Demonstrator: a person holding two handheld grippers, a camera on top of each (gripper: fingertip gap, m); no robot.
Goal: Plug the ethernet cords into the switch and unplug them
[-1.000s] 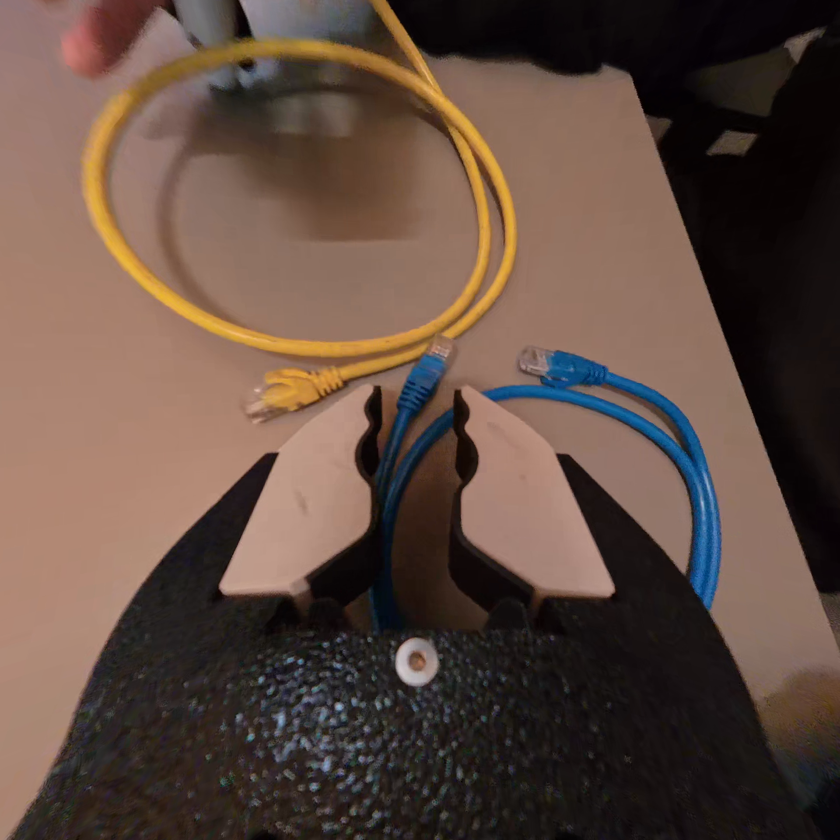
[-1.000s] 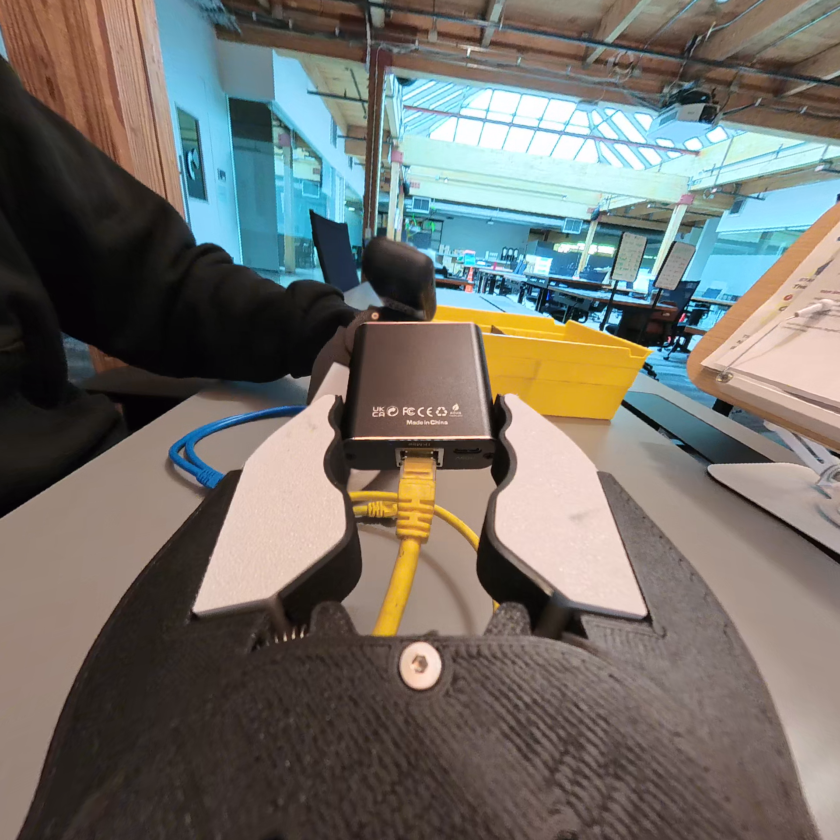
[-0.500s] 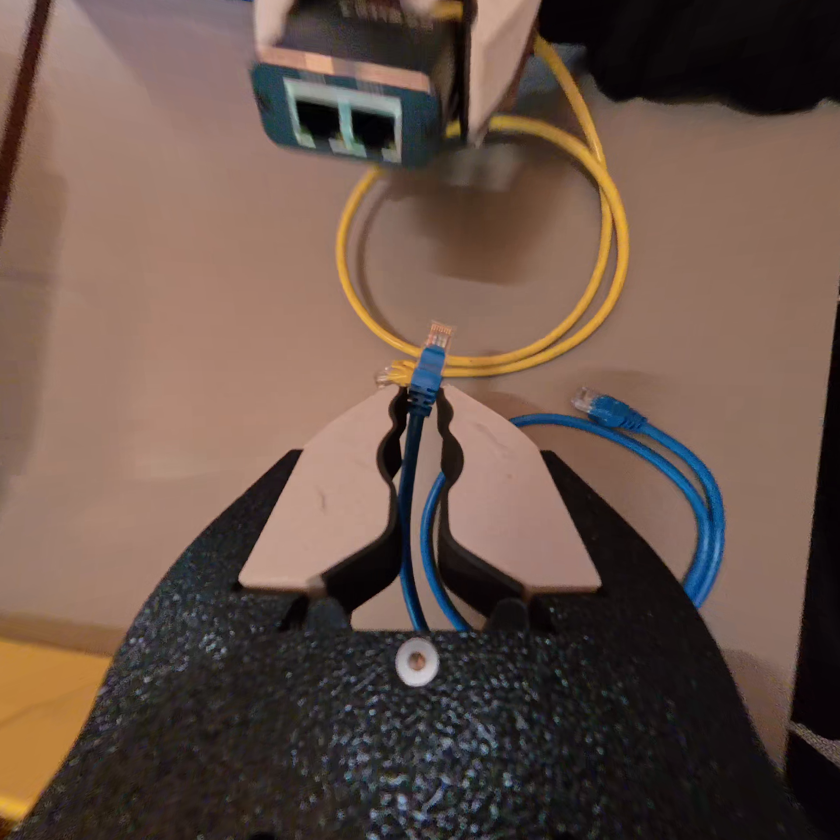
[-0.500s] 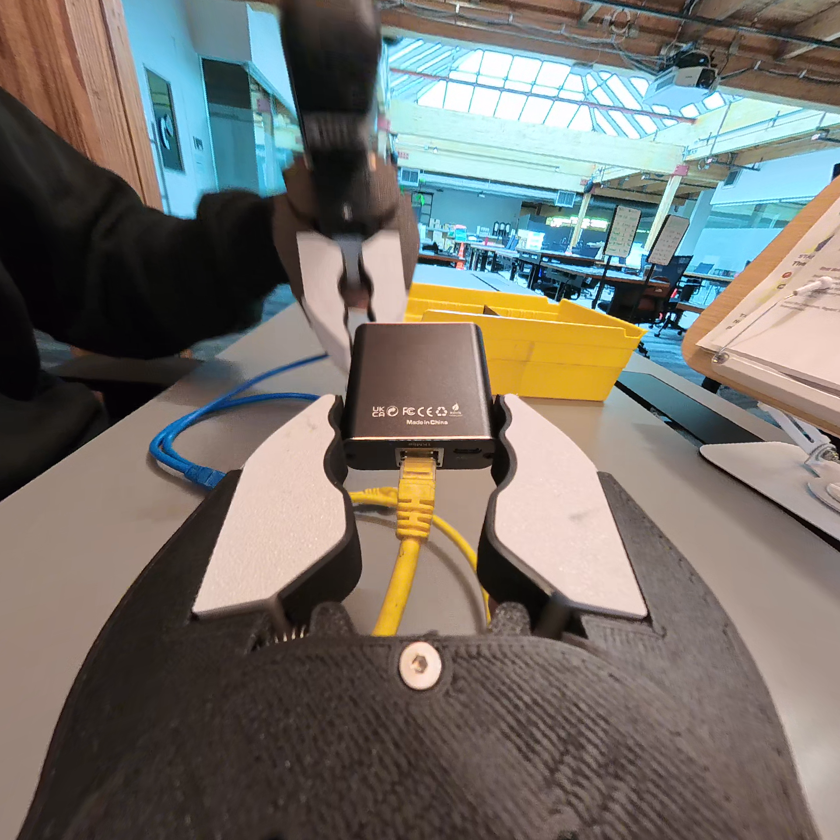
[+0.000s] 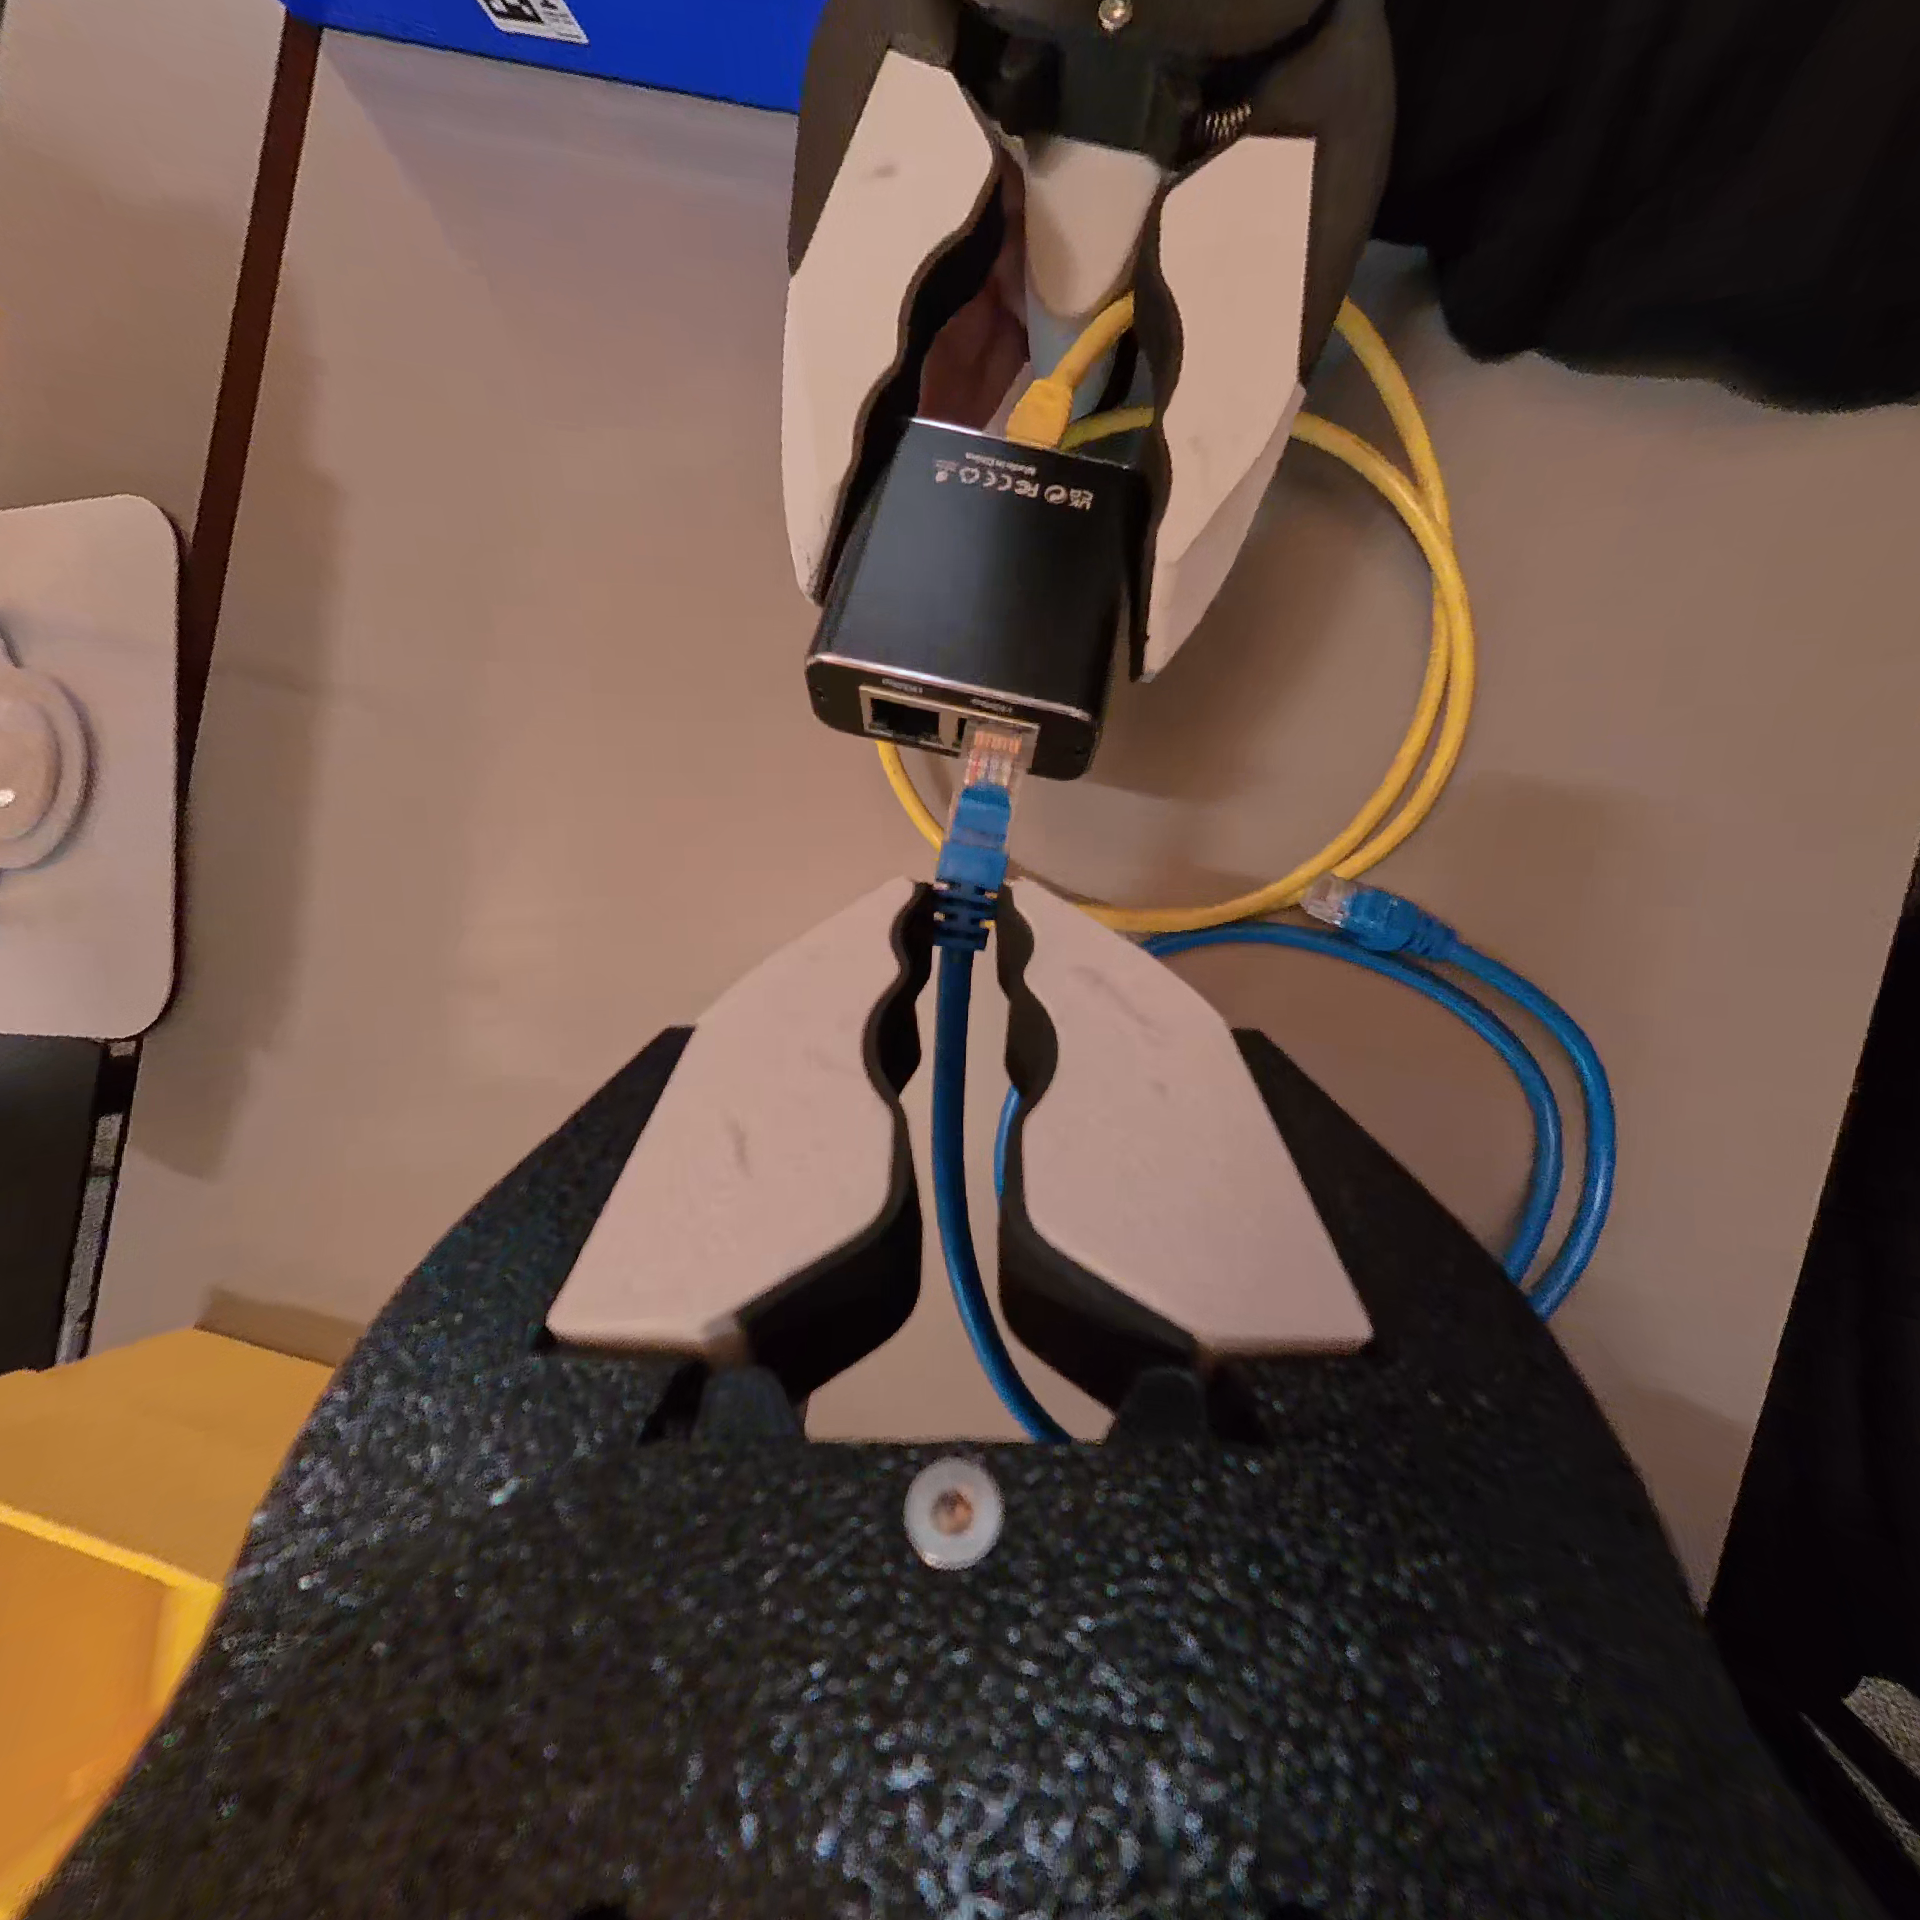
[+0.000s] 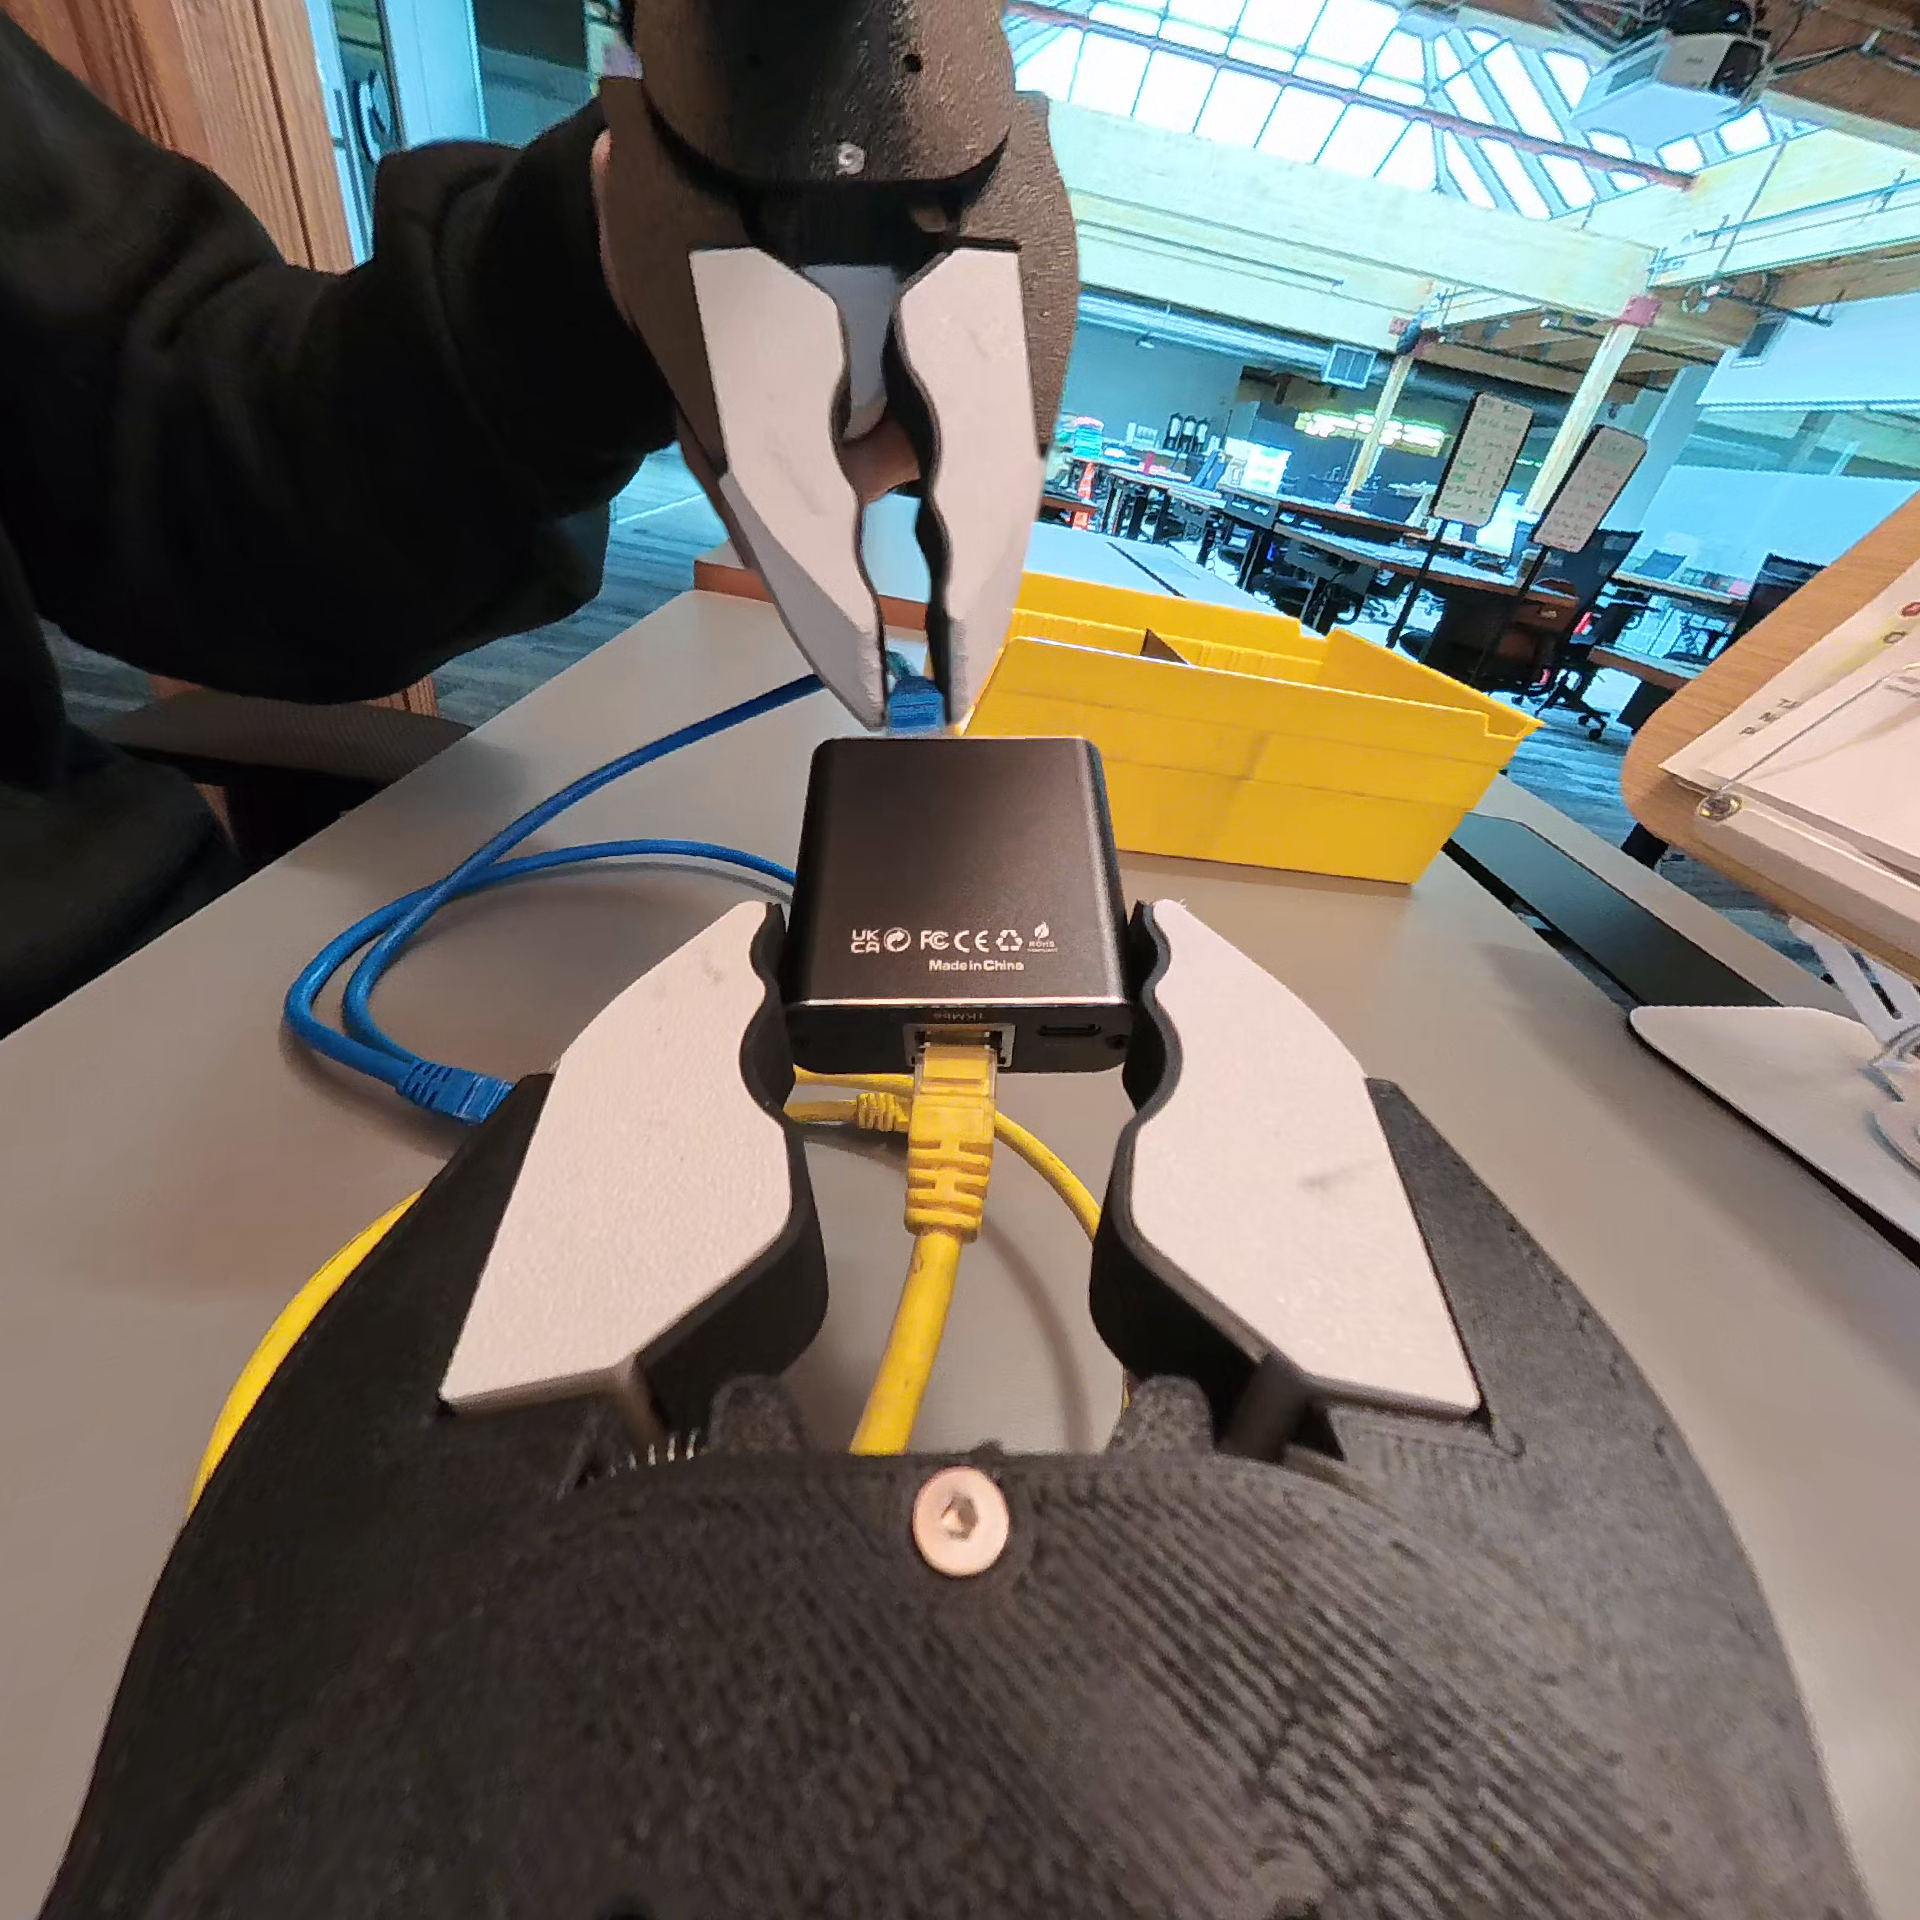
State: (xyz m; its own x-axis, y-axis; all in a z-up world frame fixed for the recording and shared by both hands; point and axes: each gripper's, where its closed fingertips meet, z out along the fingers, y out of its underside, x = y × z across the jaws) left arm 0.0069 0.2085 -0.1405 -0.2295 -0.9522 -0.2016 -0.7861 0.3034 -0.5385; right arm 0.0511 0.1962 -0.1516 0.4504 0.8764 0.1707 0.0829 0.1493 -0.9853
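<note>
My right gripper (image 6: 956,925) is shut on the black switch (image 6: 956,862) and holds it above the table. The yellow cord (image 6: 951,1132) is plugged into the port facing it. My left gripper (image 5: 961,896) is shut on the blue cord (image 5: 951,1091) just behind its plug. The plug's clear tip (image 5: 995,753) is at the mouth of the right-hand port on the switch's (image 5: 977,582) two-port face; the left port is empty. In the right wrist view my left gripper (image 6: 914,696) points down at the switch's far end. The blue cord's other plug (image 5: 1371,920) lies loose on the table.
The yellow cord loops on the table (image 5: 1444,644) under the switch. A yellow bin (image 6: 1247,748) stands behind the switch. A white stand base (image 6: 1787,1081) and a board with papers (image 6: 1818,790) are at the right. A person's dark sleeve (image 6: 260,416) is at the left.
My left gripper closed on the blue cord, lifted it off the table and brought its plug up to the switch's two-port face. My right gripper kept hold of the switch.
</note>
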